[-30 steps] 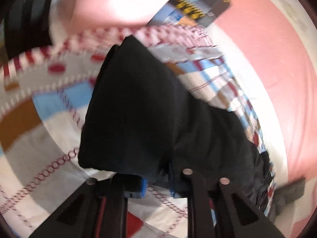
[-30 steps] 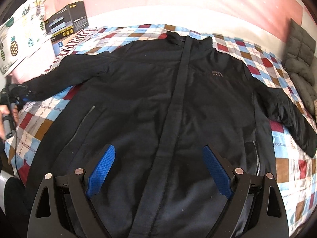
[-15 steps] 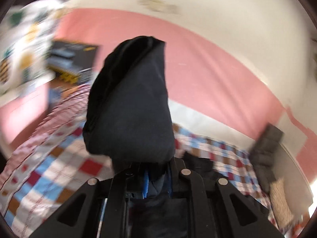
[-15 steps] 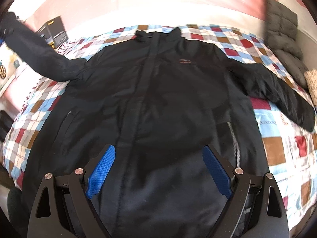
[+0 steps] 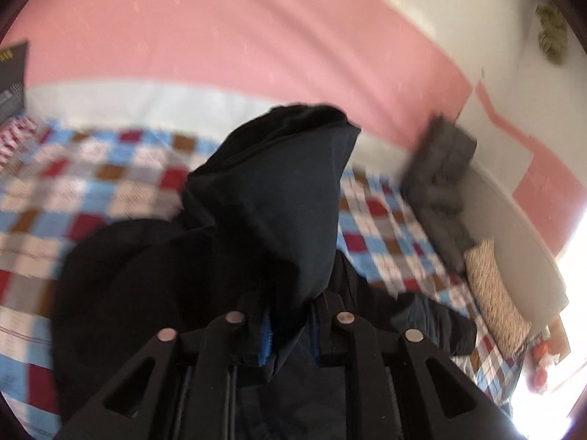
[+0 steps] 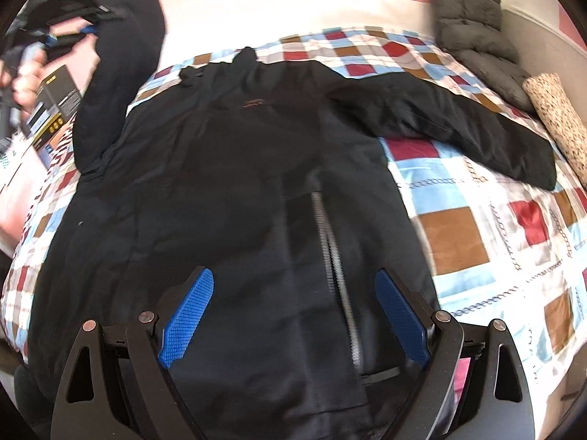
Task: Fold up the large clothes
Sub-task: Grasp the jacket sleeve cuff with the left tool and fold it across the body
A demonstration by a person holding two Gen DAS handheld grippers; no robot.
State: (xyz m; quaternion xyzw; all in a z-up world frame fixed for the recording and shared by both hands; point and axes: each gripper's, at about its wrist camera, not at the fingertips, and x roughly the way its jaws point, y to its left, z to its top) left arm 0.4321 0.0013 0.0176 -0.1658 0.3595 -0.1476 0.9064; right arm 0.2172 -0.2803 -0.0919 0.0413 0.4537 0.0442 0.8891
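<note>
The black jacket (image 6: 227, 168) lies front up on the bed, spread over a checked bedspread (image 6: 488, 227) of red, blue, brown and white squares. Its collar points toward the far wall and its hem comes down to my right tongs (image 6: 293, 315). A pale zip line runs down the body on the right half.

One sleeve (image 6: 458, 128) lies flat across the bedspread, reaching out to the right, its cuff near a speckled roll-shaped cushion (image 6: 561, 117). The other sleeve (image 6: 121, 62) is lifted off the bed on the left, rising from the shoulder up to my left tongs (image 6: 84, 31).

From the left wrist camera, my left tongs (image 5: 290, 333) are clamped on that sleeve's cuff (image 5: 286, 198); the cloth bunches up between the blue pads and stands above them, hiding much of the view. The rest of the jacket hangs dark below and behind it.

My right tongs hang over the lower part of the jacket with the blue pads (image 6: 187, 319) wide apart and nothing between them.

Beyond the jacket, a grey quilted cushion (image 6: 473, 29) leans at the far right by the pink and white wall (image 5: 227, 33). A dark box with yellow marks (image 6: 55, 106) sits at the left edge of the bed.
</note>
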